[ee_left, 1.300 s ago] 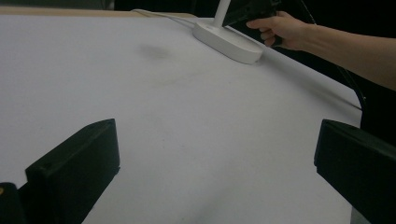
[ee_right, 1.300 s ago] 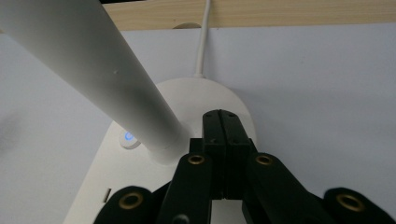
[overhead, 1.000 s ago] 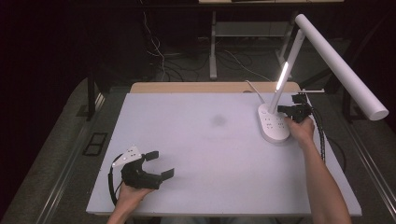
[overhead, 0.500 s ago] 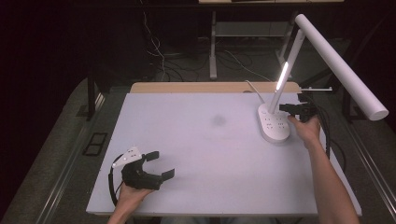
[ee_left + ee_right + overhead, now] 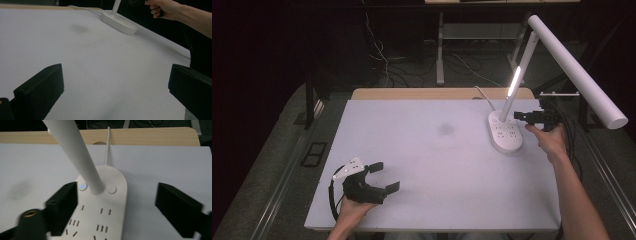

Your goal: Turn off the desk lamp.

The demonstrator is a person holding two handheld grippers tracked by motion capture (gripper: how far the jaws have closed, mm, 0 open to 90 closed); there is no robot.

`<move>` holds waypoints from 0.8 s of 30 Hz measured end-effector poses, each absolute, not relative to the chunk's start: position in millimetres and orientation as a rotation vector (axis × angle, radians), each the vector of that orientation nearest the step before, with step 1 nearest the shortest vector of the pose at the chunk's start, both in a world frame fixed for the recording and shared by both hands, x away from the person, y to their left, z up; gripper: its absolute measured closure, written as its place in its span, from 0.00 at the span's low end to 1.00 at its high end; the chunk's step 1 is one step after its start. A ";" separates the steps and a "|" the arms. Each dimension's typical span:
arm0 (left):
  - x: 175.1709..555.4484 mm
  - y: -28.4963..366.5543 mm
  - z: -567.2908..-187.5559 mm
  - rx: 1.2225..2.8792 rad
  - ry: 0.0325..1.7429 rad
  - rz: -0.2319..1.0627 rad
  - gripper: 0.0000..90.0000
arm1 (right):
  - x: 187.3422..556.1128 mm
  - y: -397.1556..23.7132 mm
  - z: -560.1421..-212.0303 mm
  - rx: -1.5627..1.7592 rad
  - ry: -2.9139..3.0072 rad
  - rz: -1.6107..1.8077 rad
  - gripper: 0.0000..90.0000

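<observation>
A white desk lamp stands at the table's right rear, with its base (image 5: pixel 504 131) carrying socket slots and its lit pole (image 5: pixel 515 82) leaning up to a long head (image 5: pixel 579 70). My right gripper (image 5: pixel 519 116) hovers open just right of the pole, pointing at it. In the right gripper view my right gripper (image 5: pixel 117 192) has its jaws wide either side of the base (image 5: pixel 100 220) and the pole (image 5: pixel 77 155), touching neither. A blue-lit button (image 5: pixel 82 186) and a white button (image 5: pixel 112 189) flank the pole's foot. My left gripper (image 5: pixel 382 177) rests open near the front left, nothing between its jaws.
The white table top (image 5: pixel 437 160) has a faint dark smudge (image 5: pixel 446 129) near its middle. A wooden strip (image 5: pixel 427 93) runs along its back edge, and the lamp's cord (image 5: pixel 107 145) trails over it. In the left gripper view the lamp base (image 5: pixel 120 22) and the other hand (image 5: pixel 165 8) are far off.
The right hand and its gripper have drifted slightly to the right beside the lamp pole. The left gripper has not moved.
</observation>
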State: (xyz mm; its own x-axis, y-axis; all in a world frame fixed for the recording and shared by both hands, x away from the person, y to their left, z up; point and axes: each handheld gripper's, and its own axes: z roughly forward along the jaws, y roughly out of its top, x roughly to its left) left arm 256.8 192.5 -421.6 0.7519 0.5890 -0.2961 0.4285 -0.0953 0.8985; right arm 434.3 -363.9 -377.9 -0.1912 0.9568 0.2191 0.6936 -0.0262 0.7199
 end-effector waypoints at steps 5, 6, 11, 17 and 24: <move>257.2 191.6 -421.6 1.728 0.805 0.161 0.00 | 421.2 -362.2 -371.2 1.724 1.929 1.056 0.01; 257.3 191.5 -421.6 1.728 0.805 0.160 0.00 | 418.3 -362.1 -370.0 1.715 1.931 1.062 0.01; 257.1 191.4 -421.5 1.723 0.805 0.159 0.00 | 402.0 -360.0 -362.6 1.667 1.935 1.146 0.01; 257.3 191.3 -421.3 1.722 0.803 0.159 0.00 | 380.1 -352.0 -355.2 1.609 1.967 1.233 0.01; 257.2 191.5 -421.2 1.720 0.804 0.160 0.00 | 359.8 -343.5 -356.4 1.546 2.011 1.298 0.01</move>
State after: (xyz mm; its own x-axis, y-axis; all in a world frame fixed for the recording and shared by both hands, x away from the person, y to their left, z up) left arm 257.2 191.5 -421.2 0.7540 0.5855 -0.2979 0.4267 -0.0918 0.8997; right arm 359.8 -343.5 -356.4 -0.3814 0.8808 0.2805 0.6180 0.0173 0.7860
